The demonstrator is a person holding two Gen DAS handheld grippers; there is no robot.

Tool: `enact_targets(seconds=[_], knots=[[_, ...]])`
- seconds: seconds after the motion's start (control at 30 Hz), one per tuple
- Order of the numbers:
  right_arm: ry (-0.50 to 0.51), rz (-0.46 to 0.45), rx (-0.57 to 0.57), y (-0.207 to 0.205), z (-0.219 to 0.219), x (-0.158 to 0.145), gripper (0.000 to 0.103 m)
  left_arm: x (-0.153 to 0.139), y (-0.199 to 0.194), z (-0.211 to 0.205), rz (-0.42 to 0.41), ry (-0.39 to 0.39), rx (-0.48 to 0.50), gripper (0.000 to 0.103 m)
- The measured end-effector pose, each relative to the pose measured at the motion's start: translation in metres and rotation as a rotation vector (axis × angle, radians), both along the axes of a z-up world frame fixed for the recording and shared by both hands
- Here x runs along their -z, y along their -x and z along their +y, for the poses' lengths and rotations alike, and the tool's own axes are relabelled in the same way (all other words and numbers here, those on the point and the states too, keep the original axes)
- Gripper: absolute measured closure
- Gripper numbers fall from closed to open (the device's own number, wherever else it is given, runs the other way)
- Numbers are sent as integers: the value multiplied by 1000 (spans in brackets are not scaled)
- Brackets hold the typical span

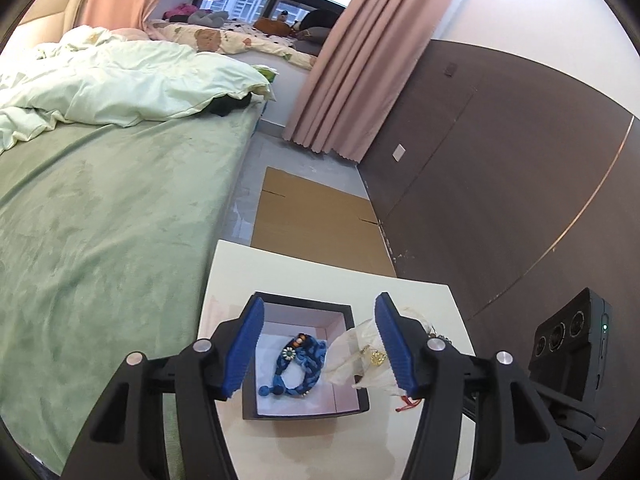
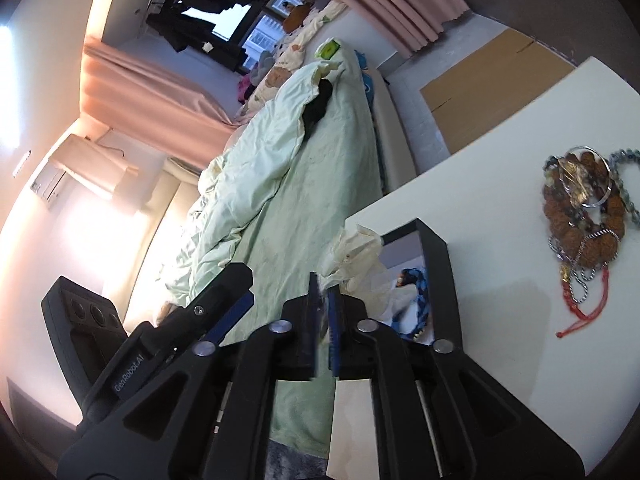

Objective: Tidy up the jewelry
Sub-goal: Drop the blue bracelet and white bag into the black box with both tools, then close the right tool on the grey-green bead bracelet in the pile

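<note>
Blue braided bracelet [image 1: 296, 364] is already lying boxed between your left gripper [image 1: 320, 344]'s parted jaws. Your right gripper [image 2: 324, 316]'s jaws are pinching the white pouch [image 2: 356, 256], and the jewelry pile [image 2: 584, 216] right of them is still waiting on the bench [image 2: 500, 184].

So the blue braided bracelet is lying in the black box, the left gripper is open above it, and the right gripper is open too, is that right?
Not quite: the right gripper is shut on the white pouch, as the right wrist view shows. The rest holds: the blue bracelet lies in the black box, and the left gripper is open above it.
</note>
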State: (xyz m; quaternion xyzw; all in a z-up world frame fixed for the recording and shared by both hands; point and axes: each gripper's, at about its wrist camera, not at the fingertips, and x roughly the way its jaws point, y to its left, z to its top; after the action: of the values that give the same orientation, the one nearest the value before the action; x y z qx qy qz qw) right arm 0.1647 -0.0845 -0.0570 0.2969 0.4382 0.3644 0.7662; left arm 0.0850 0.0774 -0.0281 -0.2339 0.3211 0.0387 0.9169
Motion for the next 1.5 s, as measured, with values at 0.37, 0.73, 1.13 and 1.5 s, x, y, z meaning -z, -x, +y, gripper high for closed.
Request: enact_targets(seconds=[0.37,0.73,1.13,1.5], knots=[[66,23,179,2,-52,4,29,-3,2,-6,-1,-8,-3,33],[166,104,313,-1,-104,10,29,4,-13,-41,11,-32,54,25],[159,132,368,-5,-154,9,16,22,-35,-89,43,-71,168,24],[125,255,405,-26,-179,38,35,45,-62,-111,93,-23,249,41]])
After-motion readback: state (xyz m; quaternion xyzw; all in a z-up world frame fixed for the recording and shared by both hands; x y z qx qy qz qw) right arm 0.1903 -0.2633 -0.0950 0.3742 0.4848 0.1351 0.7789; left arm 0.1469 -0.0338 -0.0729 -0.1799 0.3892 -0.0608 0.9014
